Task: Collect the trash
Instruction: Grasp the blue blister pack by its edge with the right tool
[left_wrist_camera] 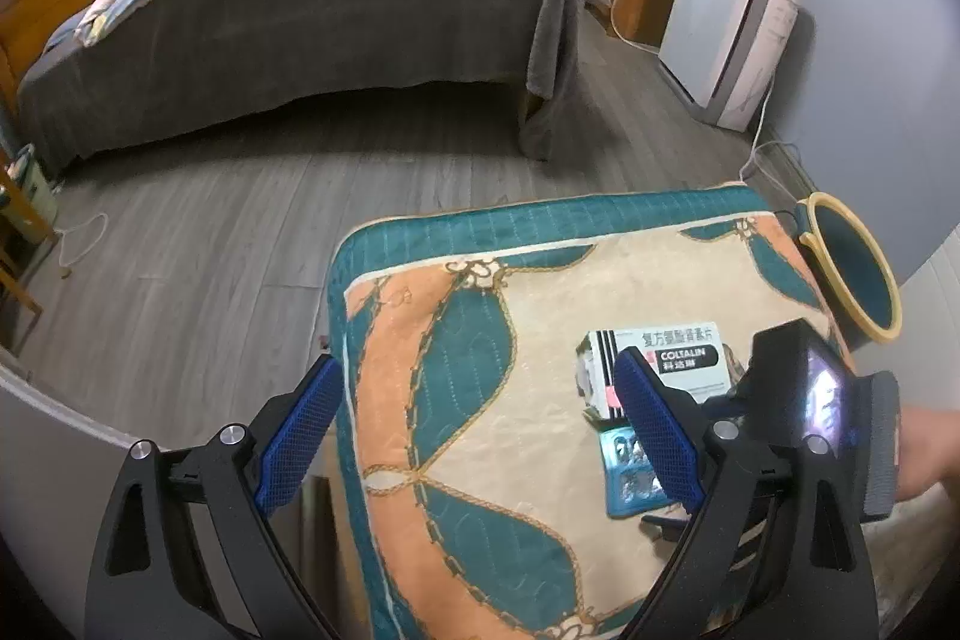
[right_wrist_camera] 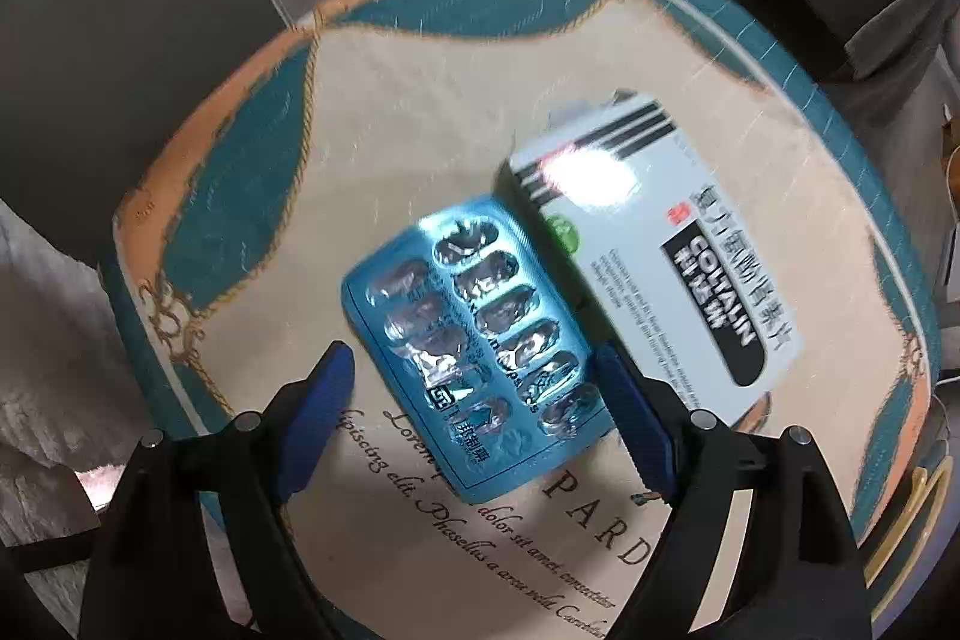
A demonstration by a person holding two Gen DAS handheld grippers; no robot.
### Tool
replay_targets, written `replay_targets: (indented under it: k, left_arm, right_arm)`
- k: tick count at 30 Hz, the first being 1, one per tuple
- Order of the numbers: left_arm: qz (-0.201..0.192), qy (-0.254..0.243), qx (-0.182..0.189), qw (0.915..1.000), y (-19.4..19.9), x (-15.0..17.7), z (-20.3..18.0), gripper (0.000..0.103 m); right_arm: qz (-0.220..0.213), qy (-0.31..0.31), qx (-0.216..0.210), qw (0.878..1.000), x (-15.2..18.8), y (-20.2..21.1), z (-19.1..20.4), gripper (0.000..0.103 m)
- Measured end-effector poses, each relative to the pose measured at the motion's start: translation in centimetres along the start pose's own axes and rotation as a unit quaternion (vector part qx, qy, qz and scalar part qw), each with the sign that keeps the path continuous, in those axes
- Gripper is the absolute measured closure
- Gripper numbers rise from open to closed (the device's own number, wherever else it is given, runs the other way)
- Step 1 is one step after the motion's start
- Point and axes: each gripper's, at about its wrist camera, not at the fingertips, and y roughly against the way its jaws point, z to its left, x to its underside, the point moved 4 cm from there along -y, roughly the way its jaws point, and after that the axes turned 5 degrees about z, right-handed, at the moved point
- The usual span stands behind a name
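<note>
Our right gripper point(right_wrist_camera: 474, 406) hangs just over the blister pack point(right_wrist_camera: 480, 340), fingers spread wide on either side of it and gripping nothing. The pack lies flat on the quilted cloth point(right_wrist_camera: 420, 100), one edge against the box point(right_wrist_camera: 660, 250). Our left gripper point(left_wrist_camera: 480, 424) is also spread and empty, off by the cloth's edge, with the bin point(left_wrist_camera: 852, 268) at the far corner.

The risk, as we judge it, is the pack itself: thin, flat and slick, it may skid or buckle when we close. Our right-hand finger sits almost at the box, so it may catch the box and shove it, or pinch the cloth.

The box reads "COLTALIN" in white on a black band, with Chinese lines above and beside. The cloth shows "Lorem", "dolor sit amet" and large letters "PAR". The pack's foil print is too small to read.
</note>
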Motion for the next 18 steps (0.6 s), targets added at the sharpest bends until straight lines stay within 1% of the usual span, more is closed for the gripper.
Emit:
replay_targets:
  k: [3, 5, 6, 7, 8, 10, 12, 13, 14, 15, 16, 18]
  left_arm:
    - [0.001, 0.001, 0.001, 1.0, -0.1, 0.0, 0.1, 0.012]
    - [0.002, 0.001, 0.001, 1.0, -0.2, 0.0, 0.2, 0.012]
    - [0.002, 0.001, 0.001, 1.0, -0.2, 0.0, 0.2, 0.012]
    - [0.003, 0.0, 0.0, 1.0, -0.2, 0.0, 0.2, 0.012]
    - [0.004, 0.0, -0.001, 1.0, -0.3, 0.0, 0.1, 0.012]
    - [0.006, -0.001, -0.002, 1.0, -0.4, 0.1, 0.1, 0.012]
    - [0.008, -0.001, -0.001, 1.0, -0.5, 0.1, 0.1, 0.012]
    - [0.008, 0.0, -0.002, 1.0, -0.6, 0.1, 0.0, 0.012]
    - [0.009, -0.001, -0.001, 1.0, -0.7, 0.1, -0.1, 0.012]
    - [0.012, -0.003, -0.001, 0.9999, -0.9, 0.1, -0.3, 0.012]
    - [0.016, -0.008, -0.002, 0.9998, -1.2, 0.1, -0.7, 0.012]
    - [0.025, -0.023, -0.009, 0.9994, -2.0, 0.0, -1.7, 0.012]
  right_arm:
    - [-0.002, 0.005, 0.008, 1.0, -0.7, -0.5, 0.2, 0.018]
    - [-0.004, 0.004, 0.008, 1.0, -0.9, -0.7, 0.1, 0.018]
    - [-0.006, 0.004, 0.005, 1.0, -0.9, -0.6, 0.1, 0.02]
    - [-0.007, 0.006, -0.001, 1.0, -1.1, -0.6, 0.2, 0.028]
    - [-0.007, 0.004, -0.001, 1.0, -1.1, -0.4, 0.1, 0.033]
    - [-0.003, -0.005, -0.011, 1.0, -0.7, 0.3, -0.5, 0.035]
    - [-0.01, -0.006, -0.018, 1.0, -0.2, 1.1, -0.6, 0.045]
    - [-0.017, -0.008, -0.025, 1.0, -0.1, 1.7, -0.6, 0.059]
    - [-0.022, -0.021, -0.035, 0.999, 0.1, 2.6, -1.0, 0.067]
    - [-0.027, -0.033, -0.042, 0.998, 0.4, 3.2, -1.3, 0.069]
    - [-0.031, -0.041, -0.045, 0.998, 0.8, 3.7, -1.8, 0.073]
    - [-0.03, -0.05, -0.039, 0.998, 1.5, 4.0, -2.7, 0.076]
